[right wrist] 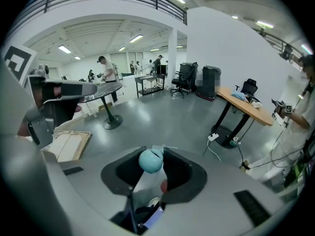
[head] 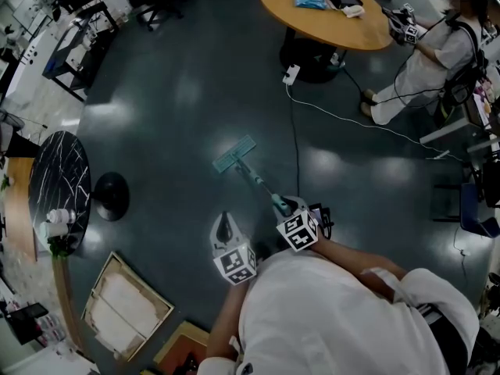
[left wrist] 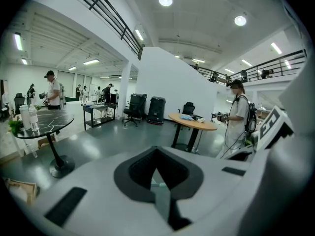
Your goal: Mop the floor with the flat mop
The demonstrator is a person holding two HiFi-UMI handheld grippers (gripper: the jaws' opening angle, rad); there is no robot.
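The flat mop lies out in front of me, its teal head (head: pixel 234 155) flat on the dark floor and its handle (head: pixel 255 180) slanting back toward me. My right gripper (head: pixel 287 205) is shut on the upper handle. In the right gripper view the handle's rounded teal end (right wrist: pixel 150 161) sits between the jaws. My left gripper (head: pixel 225 223) hovers to the left of the handle, apart from it, with its jaws together on nothing. Through the left gripper (left wrist: pixel 156 173) only floor and a sliver of the mop show.
A black cable (head: pixel 295 143) runs over the floor just right of the mop, from a power strip (head: pixel 291 73) under the round wooden table (head: pixel 312 18). A person (head: pixel 426 61) stands at the far right. A black marble table (head: pixel 58 182), its base (head: pixel 111 195) and a framed canvas (head: pixel 125 301) lie to the left.
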